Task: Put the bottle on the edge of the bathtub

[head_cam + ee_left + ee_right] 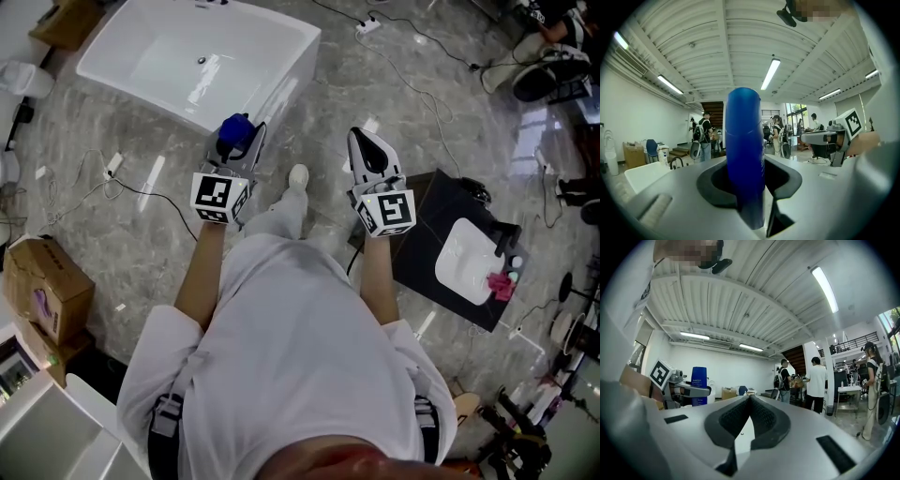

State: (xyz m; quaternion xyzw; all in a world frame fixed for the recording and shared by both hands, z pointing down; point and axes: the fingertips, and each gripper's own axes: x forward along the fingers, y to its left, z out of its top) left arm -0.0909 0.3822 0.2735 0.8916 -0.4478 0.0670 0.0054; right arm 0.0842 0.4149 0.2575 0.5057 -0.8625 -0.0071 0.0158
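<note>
- Left gripper (242,139) clamped on tall blue plastic bottle (744,140); right gripper (367,148) jaws together, empty.
- Risk: white rectangular bathtub (295,42) rim looks narrow; off-centre release likely topples bottle.

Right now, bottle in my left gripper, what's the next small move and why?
Probably carry the left gripper forward to the near rim of the bathtub: its jaws clamp the blue bottle, which hangs over the floor short of it.

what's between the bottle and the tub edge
Nothing visible. The bottle, held in the left gripper, hangs right by the tub's near corner, with only bare floor around it.
</note>
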